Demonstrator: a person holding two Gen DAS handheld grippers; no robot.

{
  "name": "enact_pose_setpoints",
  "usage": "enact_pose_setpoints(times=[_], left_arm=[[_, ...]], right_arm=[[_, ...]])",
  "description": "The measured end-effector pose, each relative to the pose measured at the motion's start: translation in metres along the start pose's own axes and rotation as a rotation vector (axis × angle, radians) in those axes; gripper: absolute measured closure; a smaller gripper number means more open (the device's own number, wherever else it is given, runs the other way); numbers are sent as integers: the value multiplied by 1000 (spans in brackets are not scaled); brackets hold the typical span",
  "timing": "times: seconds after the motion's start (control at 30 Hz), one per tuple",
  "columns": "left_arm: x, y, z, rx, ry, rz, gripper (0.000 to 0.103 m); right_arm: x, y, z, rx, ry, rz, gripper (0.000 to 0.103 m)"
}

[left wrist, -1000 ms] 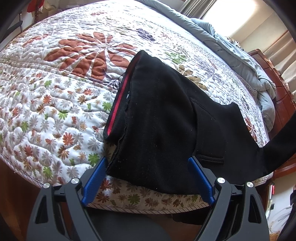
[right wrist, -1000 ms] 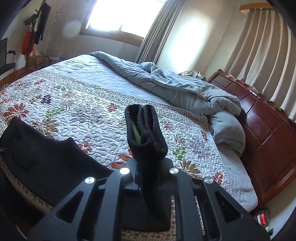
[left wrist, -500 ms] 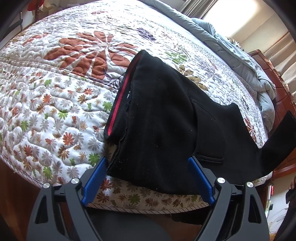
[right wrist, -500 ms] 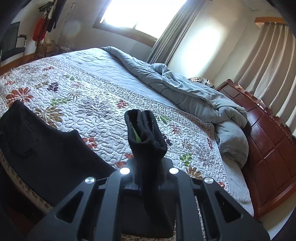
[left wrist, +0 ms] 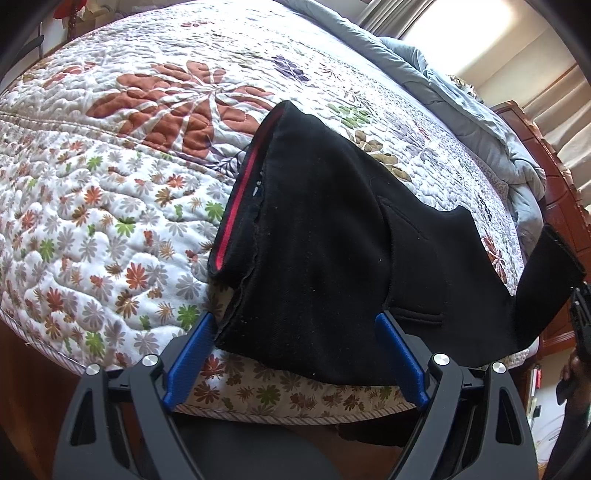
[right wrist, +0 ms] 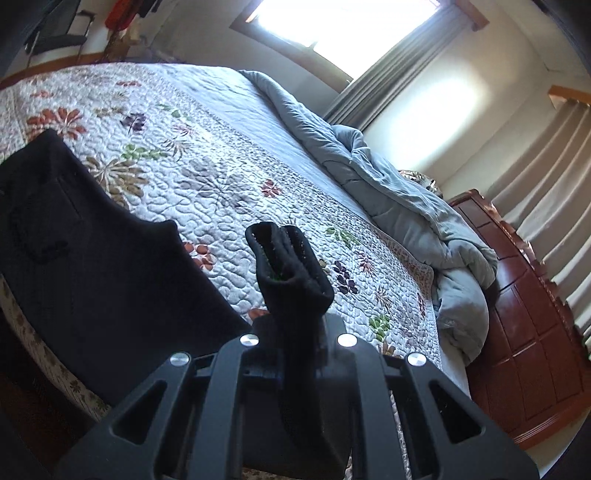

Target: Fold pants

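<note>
Black pants [left wrist: 321, 236] lie on the floral quilt [left wrist: 110, 221] near the bed's front edge, the waistband's red lining [left wrist: 240, 206] showing on the left. My left gripper [left wrist: 293, 319] hovers open, its blue pads [left wrist: 192, 347] standing either side of the pants' near edge without pressing on it. One leg stretches off to the right, lifted above the quilt [left wrist: 546, 280]. In the right wrist view my right gripper [right wrist: 291, 273] is shut on that bunched leg end [right wrist: 288, 254], held above the quilt [right wrist: 229, 166]. The pants' body [right wrist: 92, 258] lies to its left.
A crumpled grey duvet [right wrist: 406, 206] is piled along the bed's far side. A dark wooden bed end [right wrist: 535, 332] stands at the right. Curtains and a bright window [right wrist: 332, 22] are behind. The floor drops away below the bed's front edge [left wrist: 295, 410].
The right gripper has sunk toward the bed and rolled, still holding the leg end, so the room now tilts in its view. The leg end shows more at the left view's right. Left gripper unmoved.
</note>
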State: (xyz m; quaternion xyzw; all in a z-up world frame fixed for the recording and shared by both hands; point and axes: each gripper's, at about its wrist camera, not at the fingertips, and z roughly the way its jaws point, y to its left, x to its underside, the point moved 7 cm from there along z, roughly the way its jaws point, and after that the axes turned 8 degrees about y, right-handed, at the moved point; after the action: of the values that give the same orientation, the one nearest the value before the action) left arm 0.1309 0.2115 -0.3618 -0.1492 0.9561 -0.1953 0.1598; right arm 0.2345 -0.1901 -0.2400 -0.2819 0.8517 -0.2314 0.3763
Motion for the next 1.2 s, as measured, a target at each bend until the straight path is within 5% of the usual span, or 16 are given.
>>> enact_pose_setpoints(times=[0.67, 1.03, 1.2], left_arm=[[-1, 11, -6, 35, 5, -6, 15], [-2, 13, -8, 37, 5, -6, 15], [-2, 13, -8, 37, 6, -7, 15]], right_arm=[[24, 104, 38, 60, 40, -370, 93], [39, 136, 50, 58, 58, -466, 93], [44, 144, 52, 44, 71, -481, 81]])
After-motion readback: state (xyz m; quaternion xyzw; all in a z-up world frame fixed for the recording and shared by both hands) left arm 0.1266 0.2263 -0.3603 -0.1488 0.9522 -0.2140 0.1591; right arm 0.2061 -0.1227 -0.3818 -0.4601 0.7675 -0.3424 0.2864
